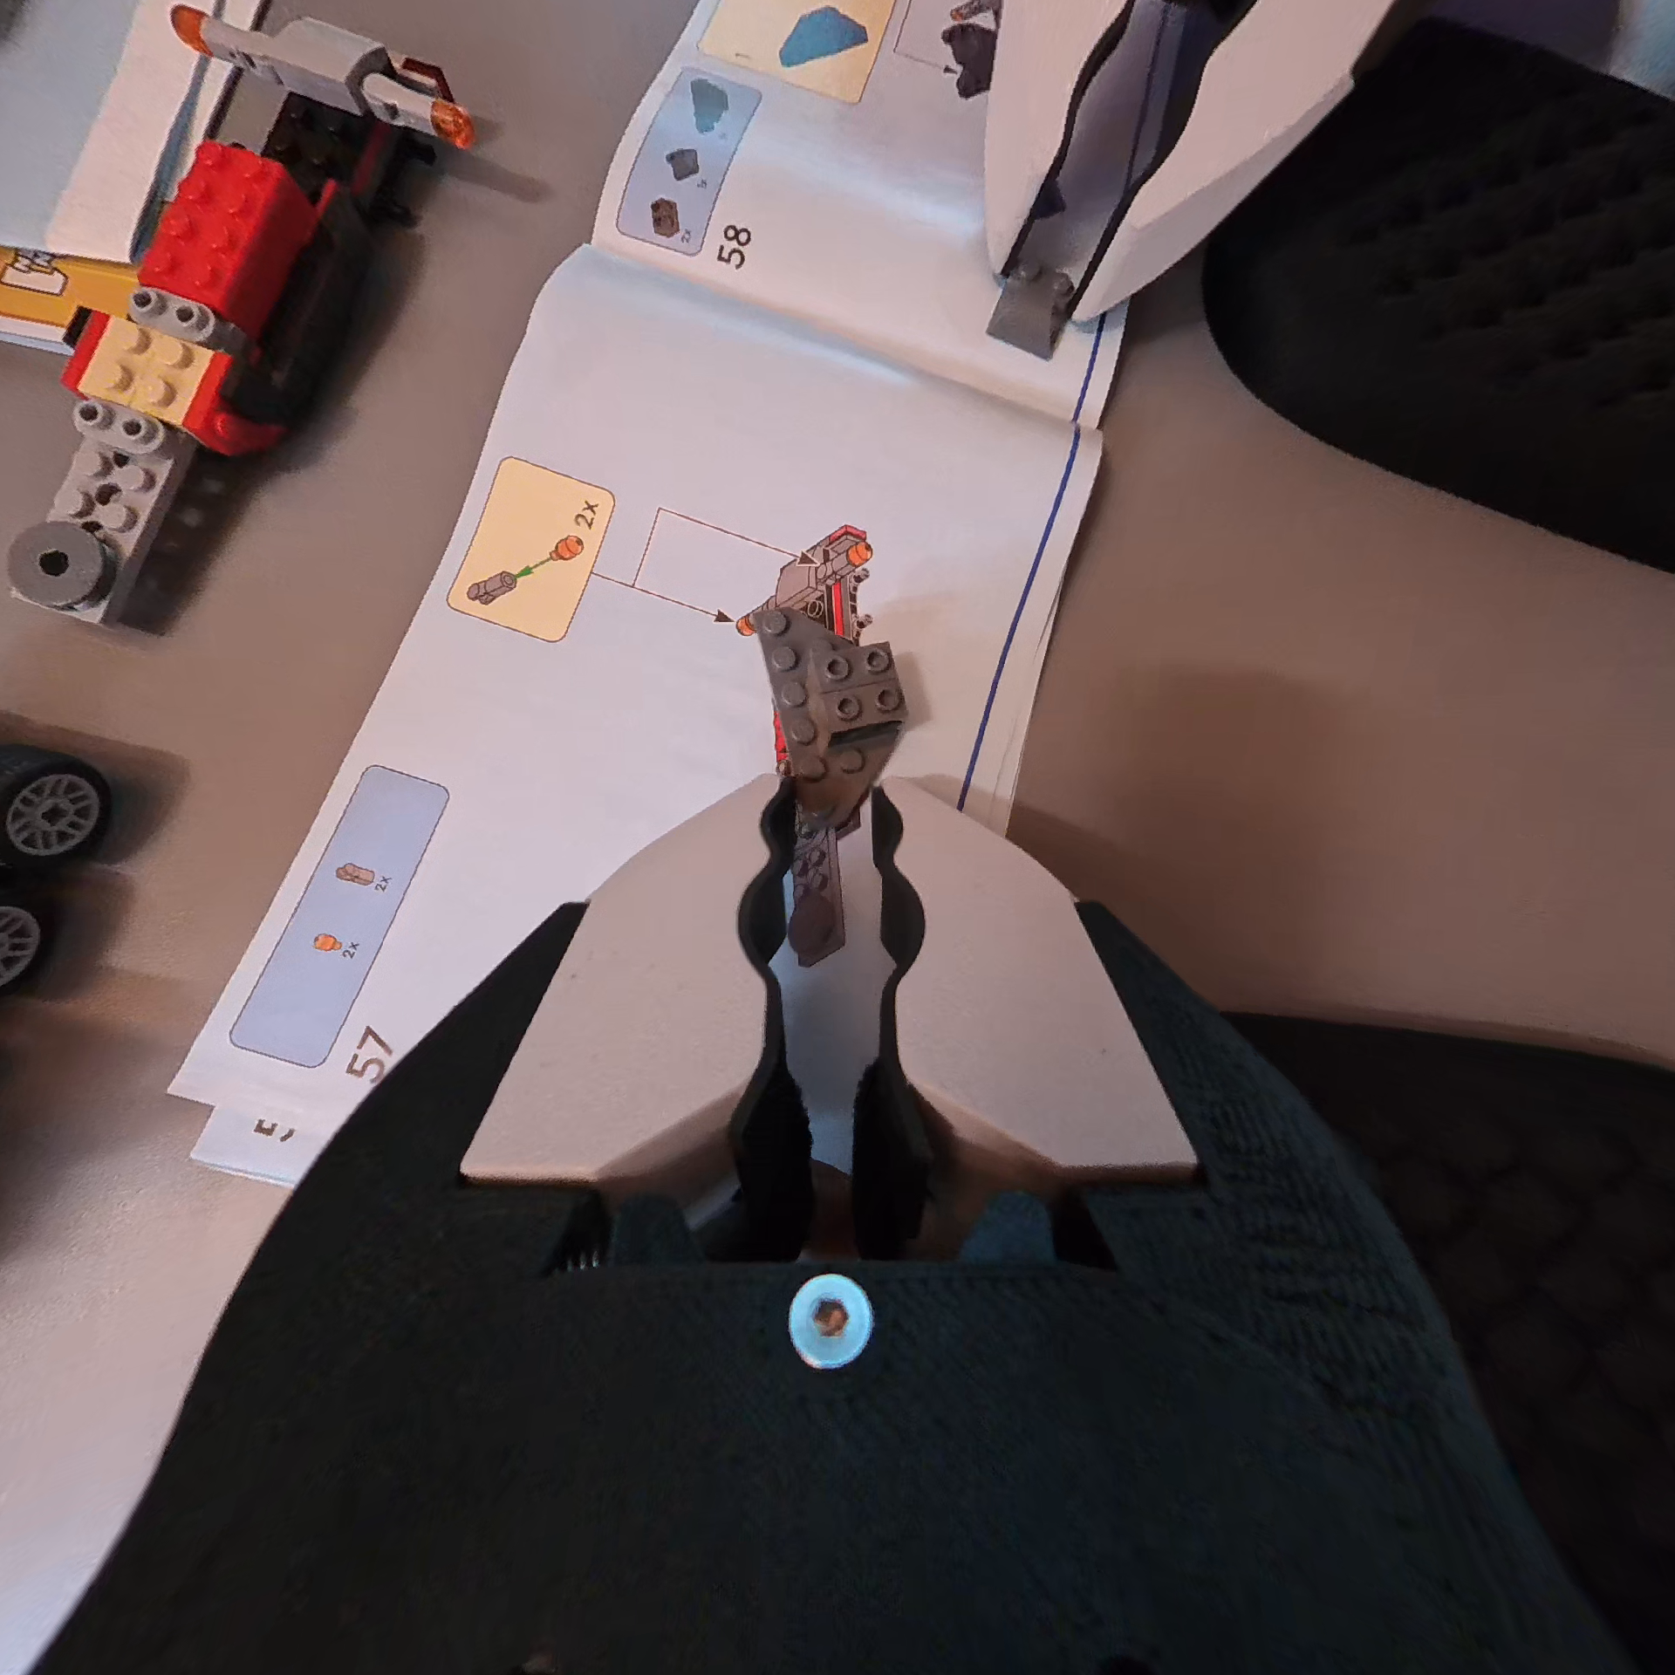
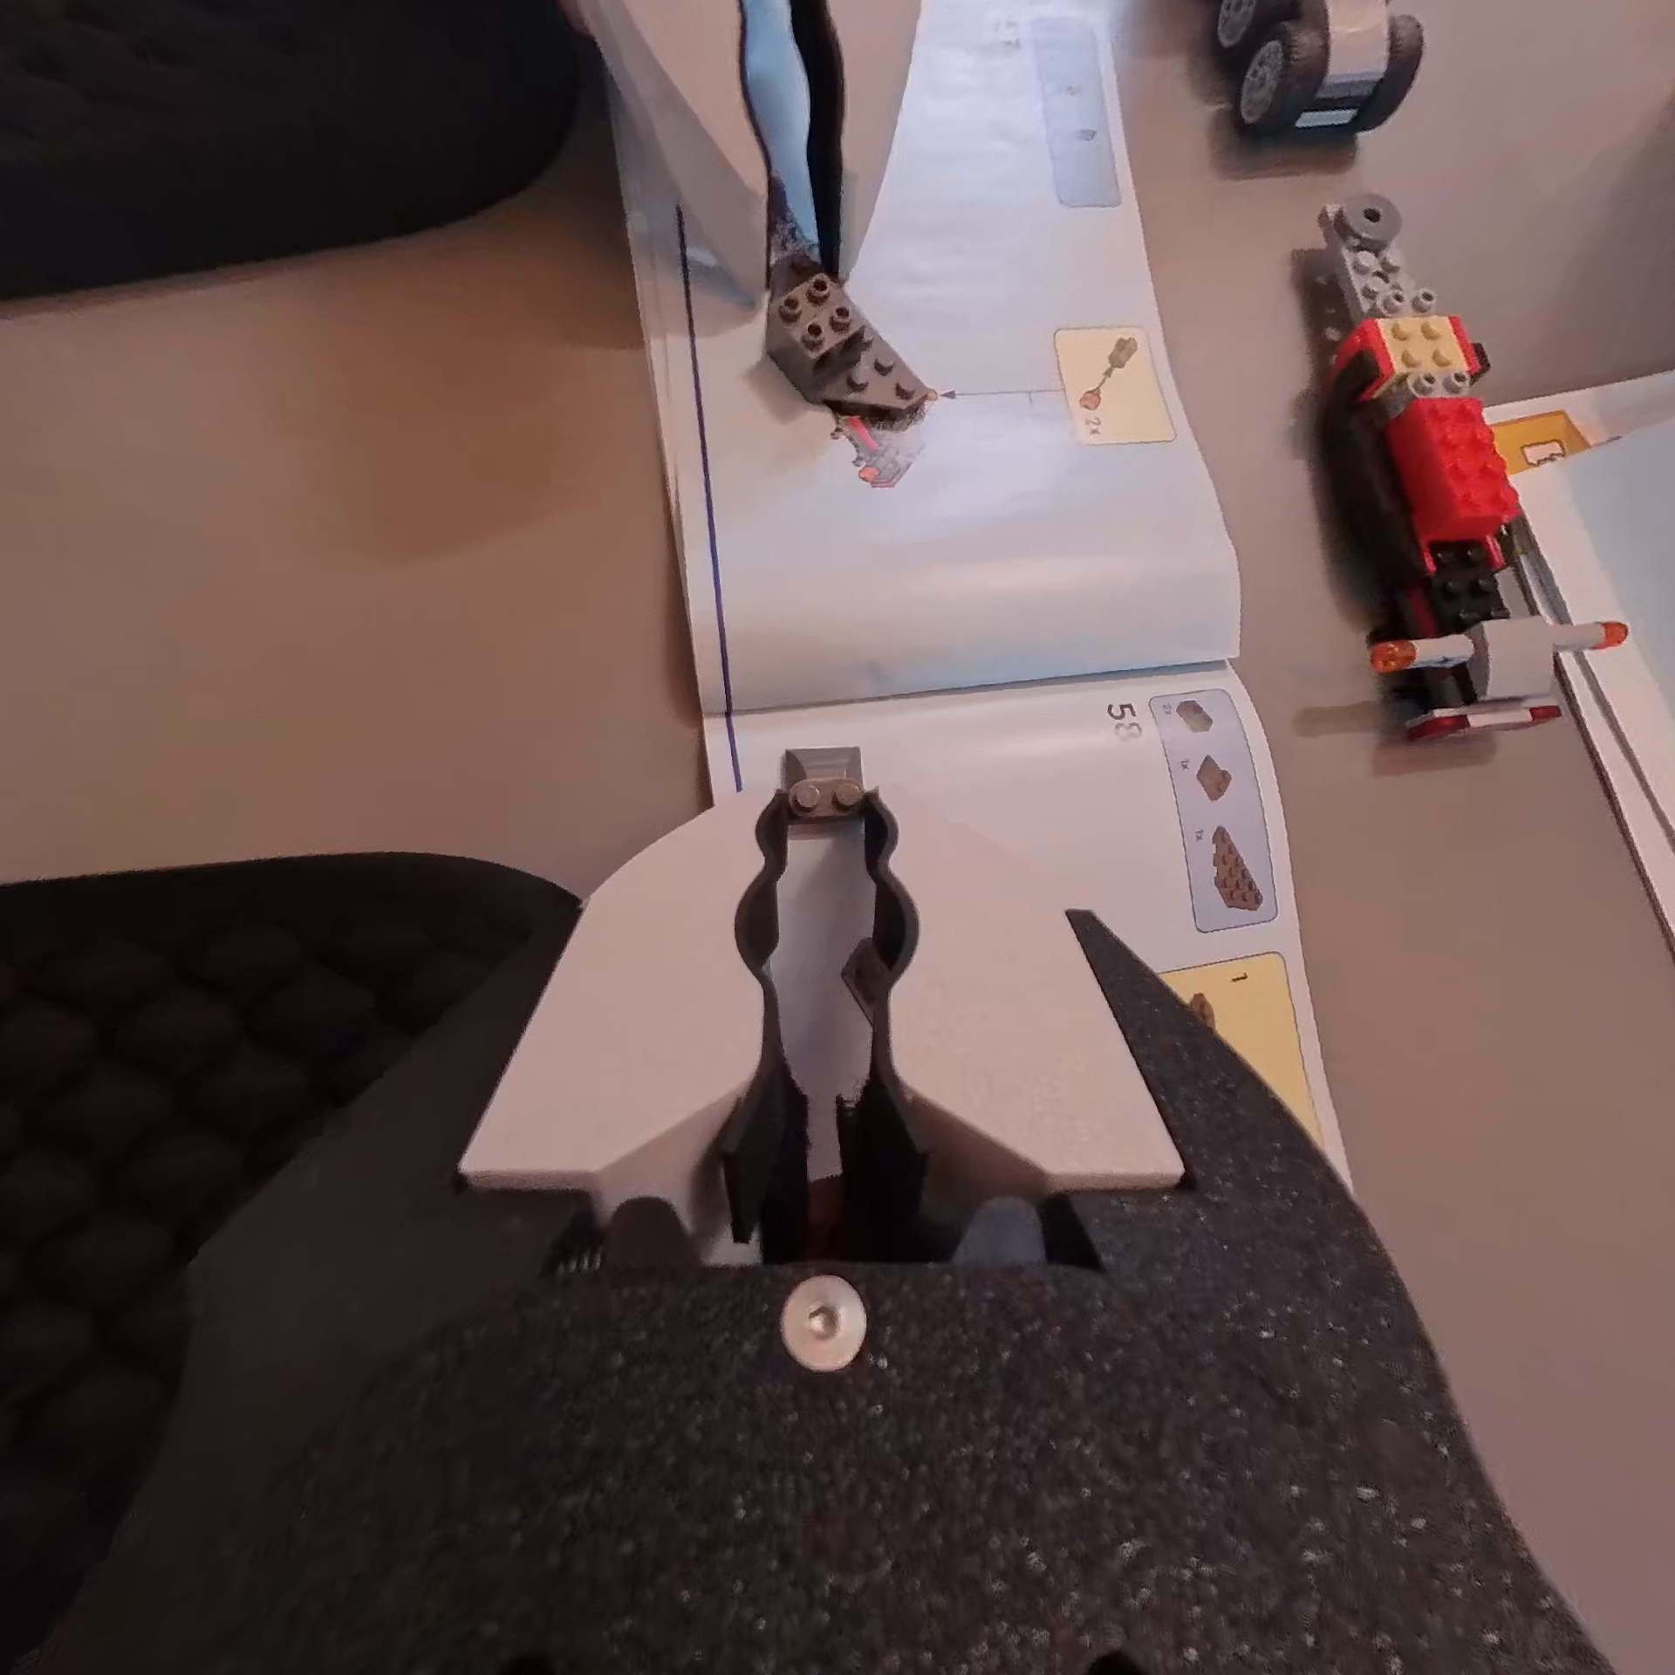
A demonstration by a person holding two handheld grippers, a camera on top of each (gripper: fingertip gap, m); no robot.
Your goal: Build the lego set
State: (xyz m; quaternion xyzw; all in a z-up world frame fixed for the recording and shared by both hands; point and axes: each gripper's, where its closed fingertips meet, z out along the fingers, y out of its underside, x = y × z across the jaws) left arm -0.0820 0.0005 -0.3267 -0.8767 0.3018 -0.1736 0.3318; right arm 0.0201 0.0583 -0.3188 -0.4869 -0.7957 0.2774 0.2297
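My left gripper (image 1: 827, 798) is shut on a dark grey wedge plate (image 1: 807, 716) with a dark grey 2x2 brick (image 1: 856, 684) on top, held above the open instruction booklet (image 1: 689, 435). My right gripper (image 2: 823, 802) is shut on a small light grey slope piece (image 2: 823, 781) with two studs, over the booklet's other page (image 2: 988, 798). In the left wrist view the right gripper (image 1: 1042, 290) shows at the top with the slope piece (image 1: 1029, 317). In the right wrist view the left gripper (image 2: 798, 263) shows at the top with the wedge assembly (image 2: 843, 349).
A partly built red, black and grey vehicle (image 1: 208, 299) lies on the table left of the booklet; it also shows in the right wrist view (image 2: 1441, 480). Black wheels with grey rims (image 1: 45, 807) lie nearby, as does a wheel assembly (image 2: 1314, 63). Another booklet (image 2: 1631, 580) lies beside the vehicle. The grippers' ends are close to 12 cm from one another.
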